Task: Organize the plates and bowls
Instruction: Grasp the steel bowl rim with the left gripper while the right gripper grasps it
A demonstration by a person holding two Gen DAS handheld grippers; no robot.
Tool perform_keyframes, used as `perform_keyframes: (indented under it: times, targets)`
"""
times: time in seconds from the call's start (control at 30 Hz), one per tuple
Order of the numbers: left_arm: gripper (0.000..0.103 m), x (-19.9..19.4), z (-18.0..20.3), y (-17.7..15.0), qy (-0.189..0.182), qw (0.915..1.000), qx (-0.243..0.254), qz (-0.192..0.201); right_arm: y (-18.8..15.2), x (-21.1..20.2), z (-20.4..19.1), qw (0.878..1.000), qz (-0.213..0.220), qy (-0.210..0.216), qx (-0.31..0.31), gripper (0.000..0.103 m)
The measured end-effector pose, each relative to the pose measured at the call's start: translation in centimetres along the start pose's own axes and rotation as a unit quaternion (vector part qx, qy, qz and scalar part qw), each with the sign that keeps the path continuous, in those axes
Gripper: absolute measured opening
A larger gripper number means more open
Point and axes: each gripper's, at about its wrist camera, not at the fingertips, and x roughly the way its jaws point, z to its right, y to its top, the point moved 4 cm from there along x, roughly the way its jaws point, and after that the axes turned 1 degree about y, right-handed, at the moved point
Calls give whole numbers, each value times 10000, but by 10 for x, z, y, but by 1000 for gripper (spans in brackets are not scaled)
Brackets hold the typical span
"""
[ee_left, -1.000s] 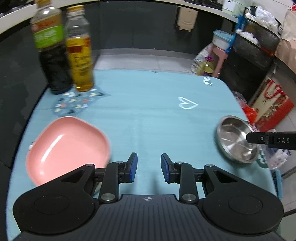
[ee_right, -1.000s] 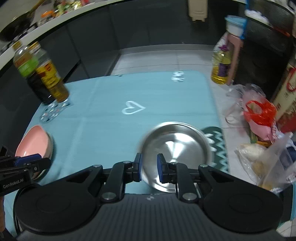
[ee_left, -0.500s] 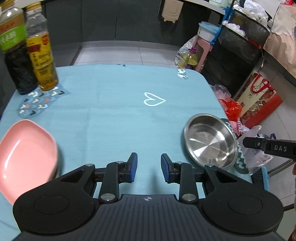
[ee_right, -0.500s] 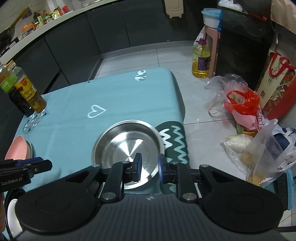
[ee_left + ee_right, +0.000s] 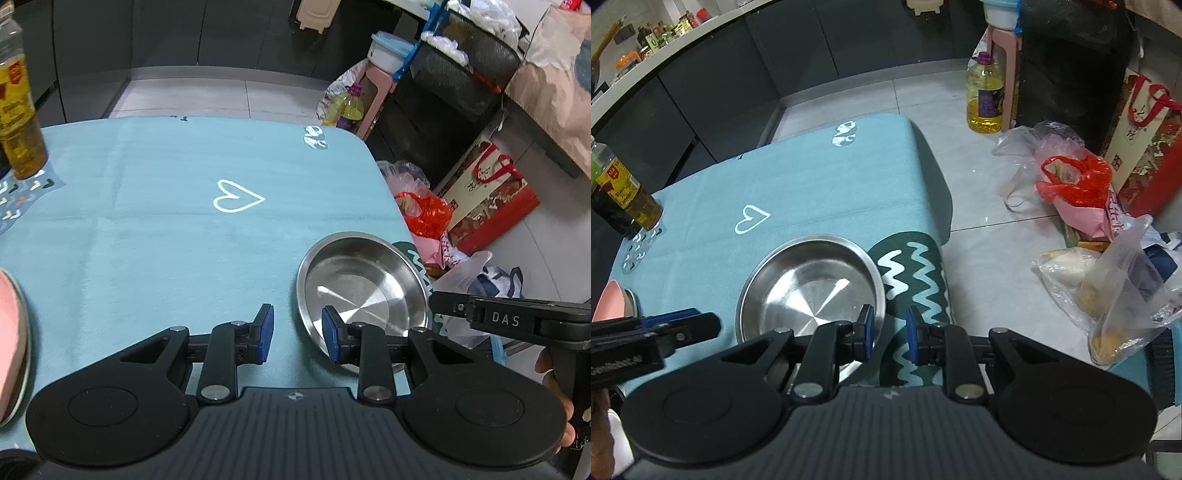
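A steel bowl (image 5: 364,284) sits near the right front edge of the blue-clothed table (image 5: 166,221); it also shows in the right wrist view (image 5: 812,288). My left gripper (image 5: 294,334) is open and empty, its right finger over the bowl's near-left rim. My right gripper (image 5: 889,334) is open and empty, with the bowl's right rim between its fingers or just under them. A pink plate (image 5: 13,343) lies at the table's left edge, mostly cut off; it also shows in the right wrist view (image 5: 613,299).
Two bottles (image 5: 624,199) stand at the table's far left. A dark green zigzag mat (image 5: 912,280) lies beside the bowl at the table's right edge. Plastic bags (image 5: 1075,184), a red gift bag (image 5: 487,199) and an oil jug (image 5: 984,92) are on the floor to the right.
Both grippers have swung right. The left has moved from the pink plate toward the steel bowl. The right has shifted to the bowl's right rim and opened slightly wider.
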Motion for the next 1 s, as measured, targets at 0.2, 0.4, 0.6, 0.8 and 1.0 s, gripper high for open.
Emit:
perform_keyframes:
  times: [0.2,0.4,0.6,0.8,1.0]
  targets:
    - [27,20,6,1,29,9998,49,-164,2,9,-1,10000,-61,77,-17,7]
    - [25,31,11,-3,-4,9994,148,-320,1,16,1,9998,-151,124,37,7]
    - [15,31,15,-7,66,9993,259,-261,-3,17,-4,9998,-168,91,-106,0]
    - [16,16,15,-10,-23,9993,314,-195,-7,6,-8,9999,-102,27,-105,0]
    - [16,-5,9,-15,-51,9995,313,-40,-11,-9,-22,9997,27,15,-222,0]
